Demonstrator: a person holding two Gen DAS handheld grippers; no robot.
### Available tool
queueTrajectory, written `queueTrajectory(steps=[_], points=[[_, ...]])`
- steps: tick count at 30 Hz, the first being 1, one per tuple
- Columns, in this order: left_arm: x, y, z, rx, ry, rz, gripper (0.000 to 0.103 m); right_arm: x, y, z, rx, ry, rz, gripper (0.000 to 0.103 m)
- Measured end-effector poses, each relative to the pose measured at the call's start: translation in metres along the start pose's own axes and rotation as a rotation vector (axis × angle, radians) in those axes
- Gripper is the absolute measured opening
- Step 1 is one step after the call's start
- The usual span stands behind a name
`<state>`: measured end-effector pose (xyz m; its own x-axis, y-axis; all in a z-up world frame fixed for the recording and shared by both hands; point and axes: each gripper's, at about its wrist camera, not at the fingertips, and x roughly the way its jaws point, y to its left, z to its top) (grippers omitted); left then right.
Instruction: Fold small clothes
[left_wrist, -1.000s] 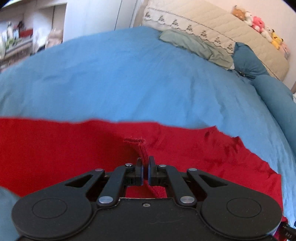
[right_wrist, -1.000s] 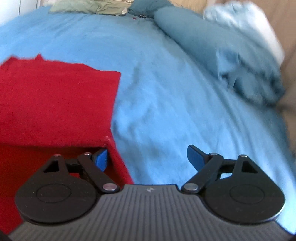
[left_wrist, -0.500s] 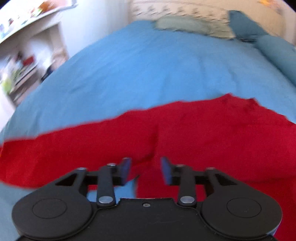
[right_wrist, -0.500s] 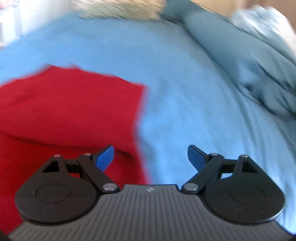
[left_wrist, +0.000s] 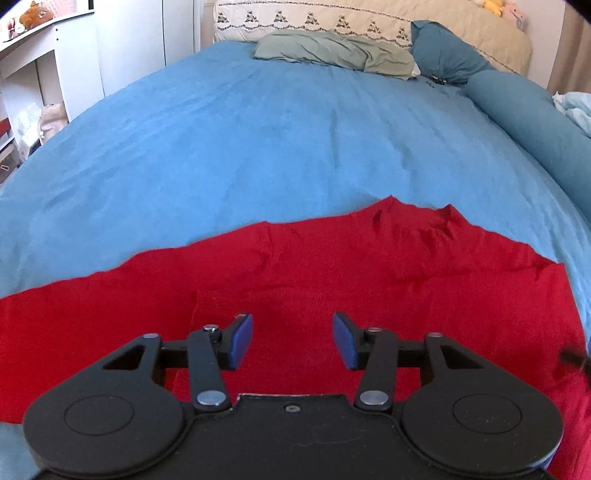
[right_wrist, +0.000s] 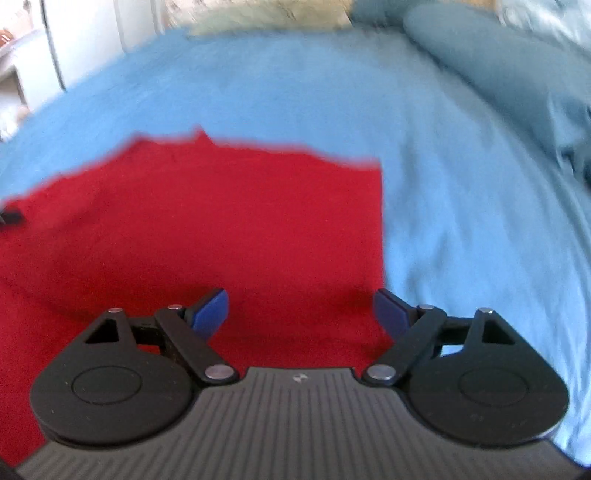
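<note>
A red garment (left_wrist: 332, 266) lies spread flat on the blue bedspread (left_wrist: 258, 140), with a folded layer edge near its middle. My left gripper (left_wrist: 293, 341) hovers over it, open and empty. In the right wrist view the same red garment (right_wrist: 221, 229) fills the left and middle, its right edge running straight down the bedspread (right_wrist: 461, 184). My right gripper (right_wrist: 301, 314) is open and empty above the garment's right part. This view is motion-blurred.
A grey-green garment (left_wrist: 332, 51) and a dark teal pillow (left_wrist: 447, 59) lie at the bed's far end by a beige quilted headboard (left_wrist: 369, 22). A teal bolster (left_wrist: 535, 125) runs along the right side. White shelves (left_wrist: 37, 81) stand to the left.
My left gripper let go of the red garment's strip and opened wide. The garment now lies flat. My right gripper stayed open and swung left over the garment.
</note>
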<state>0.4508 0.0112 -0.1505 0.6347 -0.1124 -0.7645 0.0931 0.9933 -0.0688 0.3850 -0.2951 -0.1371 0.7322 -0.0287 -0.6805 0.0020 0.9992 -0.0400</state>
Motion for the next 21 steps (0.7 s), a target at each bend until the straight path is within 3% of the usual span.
queueTrajectory(steps=[6,10,12,14,18,21], points=[[0.016,0.002,-0.013,-0.042,0.058,0.006,0.054,0.043,0.009,0.047,-0.025,-0.087,0.069,0.103],[0.021,0.004,-0.017,-0.084,0.057,0.009,0.054,0.090,-0.011,0.049,-0.013,-0.033,-0.042,0.103],[0.022,0.003,-0.019,-0.092,0.056,0.010,0.054,0.102,-0.039,0.044,0.099,-0.028,-0.028,0.103],[0.022,0.002,-0.019,-0.085,0.056,0.009,0.057,0.103,-0.053,0.041,0.147,-0.022,-0.011,0.103],[0.017,0.003,-0.014,-0.065,0.060,0.010,0.057,0.088,-0.044,0.047,0.105,-0.032,-0.032,0.103],[-0.005,0.003,-0.007,-0.053,0.009,0.036,0.059,0.059,-0.036,0.060,0.097,-0.097,-0.026,0.103]])
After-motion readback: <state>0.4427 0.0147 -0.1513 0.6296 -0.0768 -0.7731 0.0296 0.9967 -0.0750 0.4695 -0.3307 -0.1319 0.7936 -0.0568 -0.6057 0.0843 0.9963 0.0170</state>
